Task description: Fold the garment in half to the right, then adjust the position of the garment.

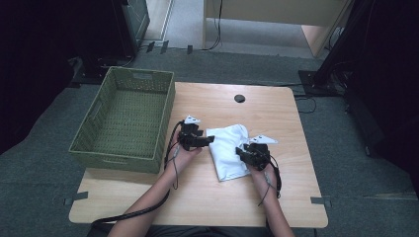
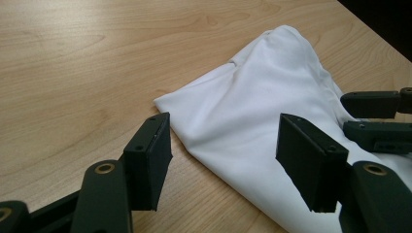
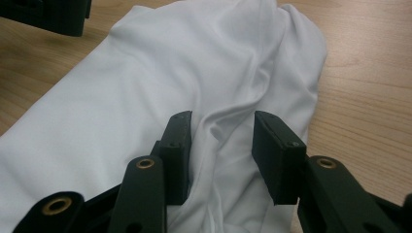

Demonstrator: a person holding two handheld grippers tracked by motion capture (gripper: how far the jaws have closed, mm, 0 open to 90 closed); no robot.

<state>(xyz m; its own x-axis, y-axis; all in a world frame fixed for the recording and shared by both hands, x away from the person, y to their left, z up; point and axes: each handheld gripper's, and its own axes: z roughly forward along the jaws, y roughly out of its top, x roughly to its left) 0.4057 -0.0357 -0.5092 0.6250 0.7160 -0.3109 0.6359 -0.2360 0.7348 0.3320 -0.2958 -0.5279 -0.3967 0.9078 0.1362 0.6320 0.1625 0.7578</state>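
A white cloth, loosely folded, lies on the wooden table between the person's two hands. My left gripper is at the cloth's left edge and is open. In the left gripper view its jaws straddle the near corner of the cloth without pressing it. My right gripper rests low on the cloth's right side. In the right gripper view its jaws stand apart, with a raised fold of cloth between them. The right gripper's fingers show at the right of the left gripper view.
A green woven basket with nothing in it stands at the table's left side, close to the left hand. A round black cable hole sits near the table's far edge. Bare wood lies in front of the cloth.
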